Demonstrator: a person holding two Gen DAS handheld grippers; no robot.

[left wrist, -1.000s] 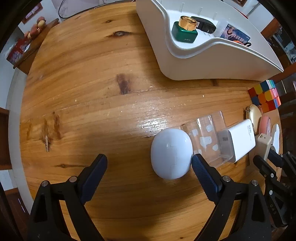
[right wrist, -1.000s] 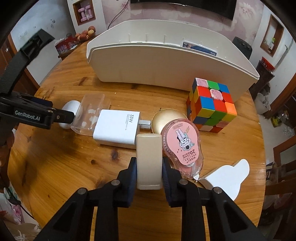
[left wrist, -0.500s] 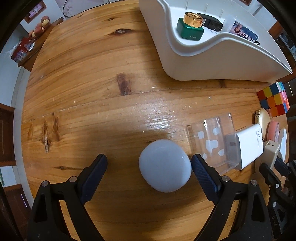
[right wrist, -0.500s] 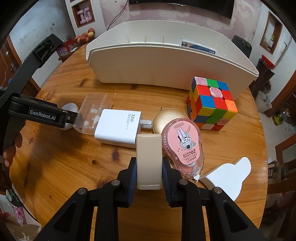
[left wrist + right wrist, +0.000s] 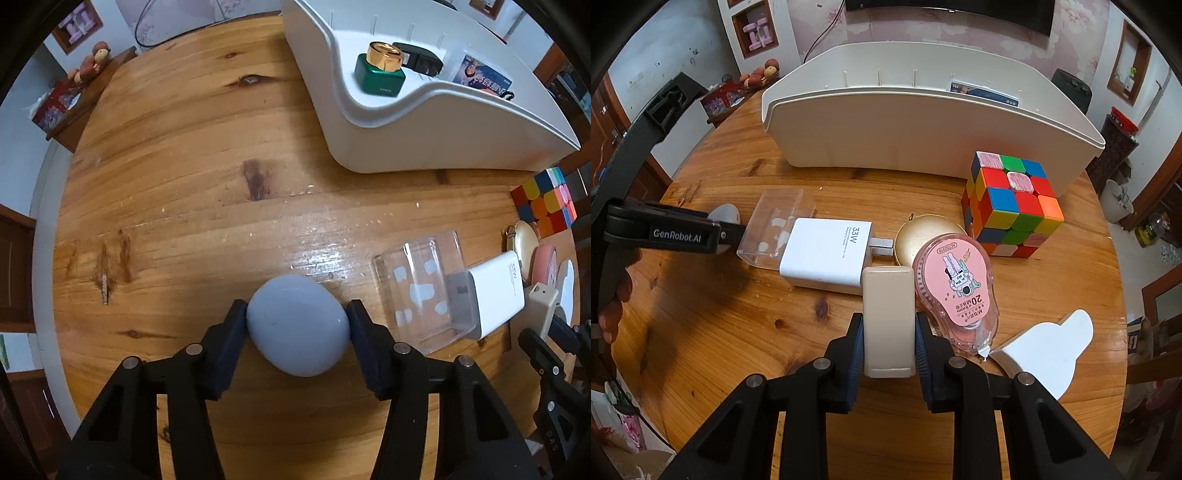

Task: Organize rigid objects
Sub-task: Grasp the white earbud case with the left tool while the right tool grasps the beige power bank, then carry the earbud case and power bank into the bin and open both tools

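- Left wrist view: left gripper (image 5: 297, 319) fingers clamp pale blue case (image 5: 297, 325).
- Right gripper (image 5: 889, 334) fingers grip beige block (image 5: 888, 317).
- Charger (image 5: 827, 256) reads "33W"; tape dispenser (image 5: 955, 286) reads "20M".

Glossy wooden table (image 5: 184, 166), clear plastic box (image 5: 421, 291), seemingly matt egg-shaped case (image 5: 297, 325).

A smooth pale-blue rounded case (image 5: 297, 325) lies on the wooden table, pinched on both sides. A beige rectangular block (image 5: 888, 321) stands clamped, touching the white 33W charger (image 5: 827, 254) and pink correction-tape dispenser (image 5: 955, 291). Behind sit a gold compact (image 5: 919, 236), a Rubik's cube (image 5: 1012, 205) and a white bin (image 5: 923, 122).
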